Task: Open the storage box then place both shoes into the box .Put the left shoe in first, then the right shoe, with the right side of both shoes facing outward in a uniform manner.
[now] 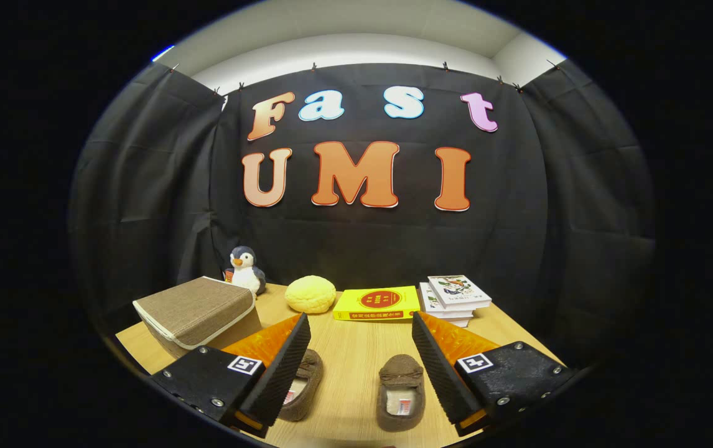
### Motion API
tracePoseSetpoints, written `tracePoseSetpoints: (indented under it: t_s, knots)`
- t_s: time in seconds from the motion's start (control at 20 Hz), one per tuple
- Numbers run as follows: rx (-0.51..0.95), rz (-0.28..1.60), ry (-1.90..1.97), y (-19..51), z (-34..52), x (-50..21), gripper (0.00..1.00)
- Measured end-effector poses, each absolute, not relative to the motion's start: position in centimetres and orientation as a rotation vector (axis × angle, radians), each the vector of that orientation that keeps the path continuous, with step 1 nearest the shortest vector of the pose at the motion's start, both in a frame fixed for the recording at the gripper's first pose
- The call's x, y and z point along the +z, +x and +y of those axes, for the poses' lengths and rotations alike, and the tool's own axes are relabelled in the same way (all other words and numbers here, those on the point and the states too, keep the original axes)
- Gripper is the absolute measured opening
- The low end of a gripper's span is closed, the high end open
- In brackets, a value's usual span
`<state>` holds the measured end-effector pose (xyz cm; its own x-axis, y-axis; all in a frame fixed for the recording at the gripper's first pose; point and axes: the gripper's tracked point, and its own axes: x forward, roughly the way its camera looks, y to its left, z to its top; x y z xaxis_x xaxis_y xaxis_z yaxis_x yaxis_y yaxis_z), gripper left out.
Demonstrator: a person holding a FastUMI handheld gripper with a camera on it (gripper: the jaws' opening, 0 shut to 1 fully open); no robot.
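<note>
Nearest the camera, the gripper [356, 367] hovers above the pale wooden tabletop [350, 348] with its two fingers spread wide and nothing between them but bare wood; it grips nothing. Just under the fingers lie the two small brown suede slippers with fleecy lining: the one by the left finger [303, 386] is half hidden behind that finger, and the one toward the right finger [401, 392] lies open to view between the fingers, toe pointing away, close to the right finger but apart from it. The two shoes lie side by side, well apart from each other (which is the left shoe and which the right I cannot tell for sure from here). Beyond the left finger, to that side, sits the brown woven fabric storage box with pale piping [198, 314], and its lid looks shut, so I judge that the task has hardly begun: the box is not yet opened and neither shoe is in it. The gripper is held level, looking forward and slightly down over the table, aimed between the shoes, not at the box. Farther back stand a small plush penguin [244, 269], a round yellow bun-shaped cushion [310, 294], a yellow book [378, 303] and a stack of white books [454, 300].
</note>
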<state>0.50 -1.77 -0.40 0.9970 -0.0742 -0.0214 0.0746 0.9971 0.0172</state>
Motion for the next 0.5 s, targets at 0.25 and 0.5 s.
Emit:
tracePoseSetpoints:
  t_s: [0.25,0.5]
  knots:
    - [0.098,0.088,0.214,3.0,3.5,-2.6,0.98]
    - [0.295,0.278,0.570,5.4,11.0,-6.8,0.98]
